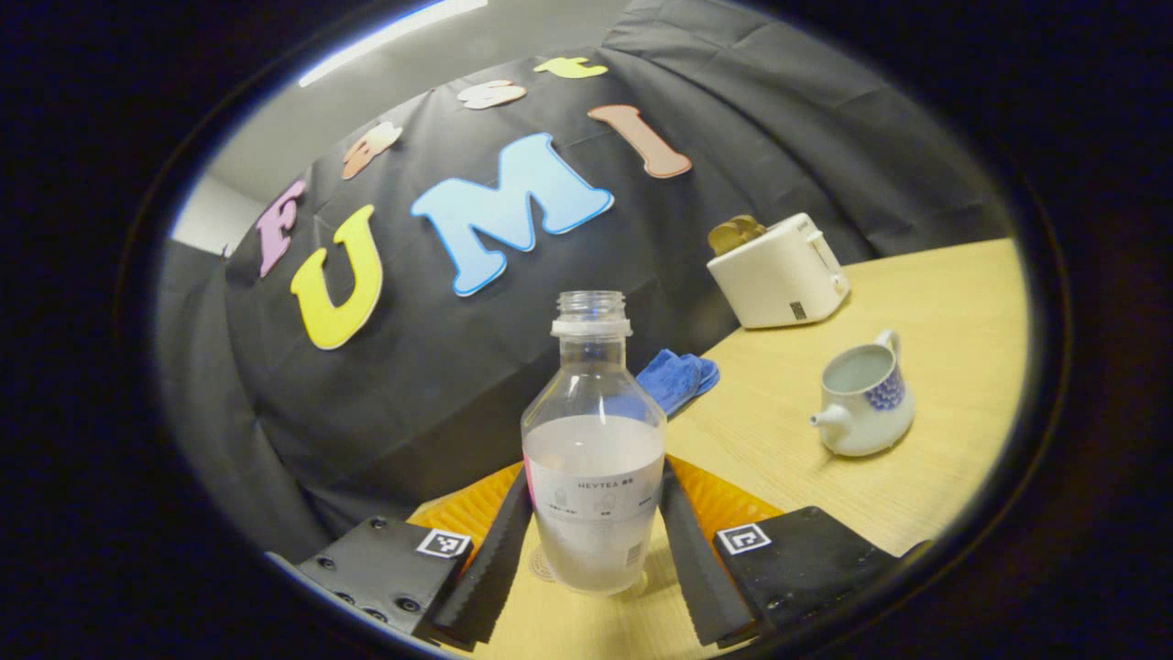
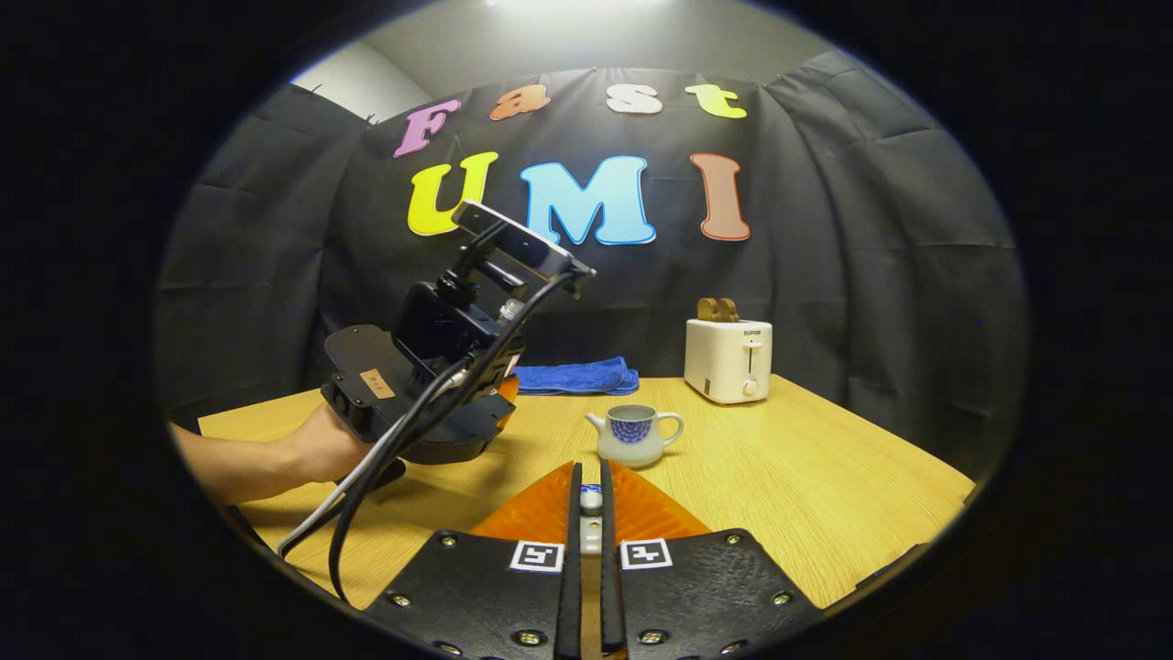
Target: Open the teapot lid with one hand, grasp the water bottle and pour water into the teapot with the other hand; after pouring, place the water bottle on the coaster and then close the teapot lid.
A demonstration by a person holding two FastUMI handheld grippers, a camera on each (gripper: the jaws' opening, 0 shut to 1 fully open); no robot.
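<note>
In the left gripper view, your left gripper stands with its fingers apart and the water bottle upright between them; whether the fingers press on the bottle's sides I cannot tell, though they lie right against it; the bottle is uncapped and about half full of cloudy water, standing on the wooden table; ahead and to the right of the gripper sits the teapot with its lid off and its spout turned toward the bottle; farther off on that side stands a white toaster, and a blue cloth lies just behind the bottle. In the right gripper view, your right gripper has its fingers drawn close together on a small white piece, the teapot lid, held between them; straight ahead of it the open teapot rests on the table; to the left, farther off, your hand holds the left gripper's body; the toaster and the blue cloth lie beyond, near the wall.
</note>
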